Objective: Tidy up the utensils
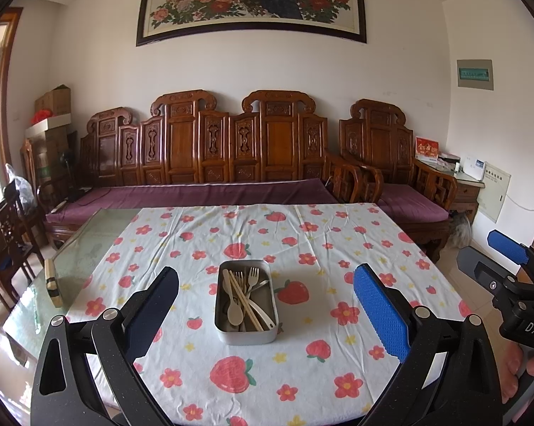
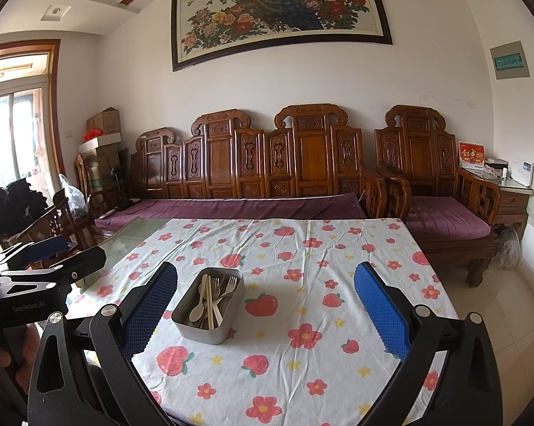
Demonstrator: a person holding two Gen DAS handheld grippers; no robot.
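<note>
A grey metal box (image 1: 246, 335) (image 2: 200, 331) stands in the middle of the table on a strawberry-print cloth (image 1: 302, 365) (image 2: 302, 372). Inside it lie several utensils: pale spoons (image 1: 234, 312) (image 2: 197, 311), forks (image 1: 253, 274) (image 2: 231, 283) and wooden chopsticks (image 1: 246, 300) (image 2: 210, 301). My left gripper (image 1: 267, 312) hangs open above the near side of the table, the box between its fingers in view, nothing held. My right gripper (image 2: 267, 312) is open too, to the right of the box and empty; it also shows at the right edge of the left wrist view (image 1: 494, 262).
The cloth leaves a strip of glass tabletop (image 1: 85, 245) (image 2: 131, 234) bare at the left, where a small wooden block (image 1: 52, 282) lies. Behind the table stand a carved wooden sofa (image 1: 210, 163) (image 2: 267, 163) with purple cushions and an armchair (image 2: 441, 191). Dark chairs (image 1: 7, 241) stand left.
</note>
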